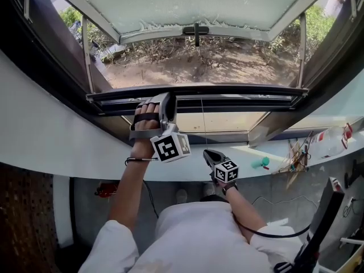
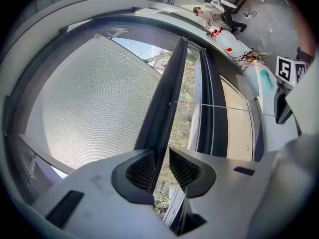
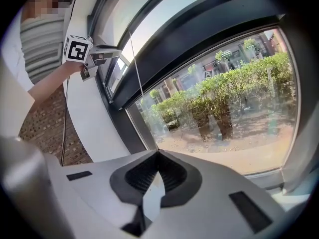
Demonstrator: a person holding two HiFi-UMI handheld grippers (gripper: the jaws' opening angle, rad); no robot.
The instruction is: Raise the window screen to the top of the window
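L gripper (image 2: 160, 169) is seen clamped on the dark screen bar (image 1: 239, 97) across mid-frame, R gripper (image 1: 207, 153) is held shut & empty at lower centre, and the lift is judged partway, w/ much window left above.

The person wears a white short-sleeved shirt (image 1: 187, 232), a thin dark band (image 1: 139, 160) on the left wrist and a dark watch (image 1: 228, 188) on the right. The left gripper (image 2: 160, 169) and right gripper (image 3: 158, 169) are pale grey, with black ribbed pads (image 2: 141, 169) at the fingertips and black rectangular slots (image 2: 64, 208) behind them. Further back from the fingers each carries a white cube (image 1: 169, 147) with black square markers, and a black strap (image 1: 147, 118) wraps the left one.
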